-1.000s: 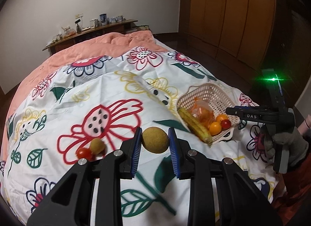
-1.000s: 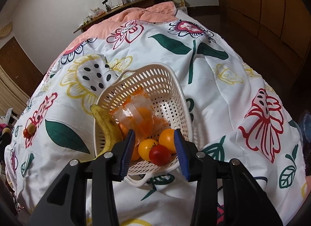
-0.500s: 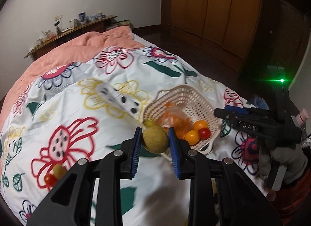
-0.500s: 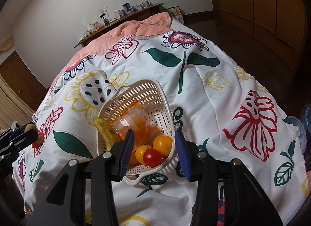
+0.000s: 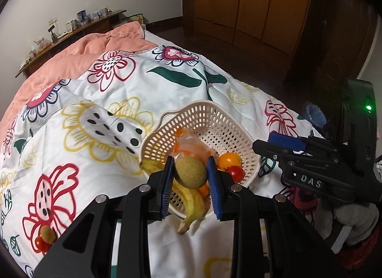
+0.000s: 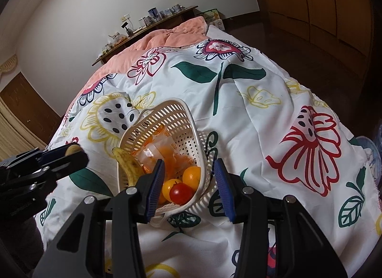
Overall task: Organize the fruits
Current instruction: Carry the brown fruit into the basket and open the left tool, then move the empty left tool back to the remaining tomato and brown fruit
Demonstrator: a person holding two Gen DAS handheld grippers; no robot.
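A bed covered with a white quilt [image 5: 167,91] printed with large red, yellow and green flowers fills both views; a plain pink blanket [image 5: 78,60] lies at its far end.

The left tongs [image 5: 191,174] pinch a round, brownish-green fruit [image 5: 191,172] between their blue pads. The fruit is held in the air above the near edge of a cream perforated basket [image 5: 214,120] that sits on the quilt. From the right wrist view the left tongs [image 6: 71,152] enter at the left edge, beside the basket, with only a sliver of the fruit [image 6: 71,150] showing.

Inside the basket lie a banana [image 5: 191,206] with brown spots, draped over the near rim, an orange [image 5: 229,160], a red tomato [image 5: 236,172] and a crinkled clear packet with orange contents [image 5: 191,144]. The right wrist view also shows a smaller yellow-orange fruit [image 6: 170,186] just behind the tomato [image 6: 181,193].

The right tongs [image 6: 189,182] hang spread apart with nothing pinched; the basket's near right rim [image 6: 203,134] appears between them, though whether a pad touches it is hard to tell. In the left wrist view the right tongs [image 5: 274,143] sit just right of the basket, held by a hand in a grey glove [image 5: 348,220].

Well apart from the basket, at the lower left of the quilt, a small brown-green fruit [image 5: 47,233] and a second small tomato [image 5: 40,243] lie touching each other.

A wooden shelf [image 5: 71,27] with small items runs along the far wall, and wooden wardrobe doors [image 5: 250,3] stand to the right.
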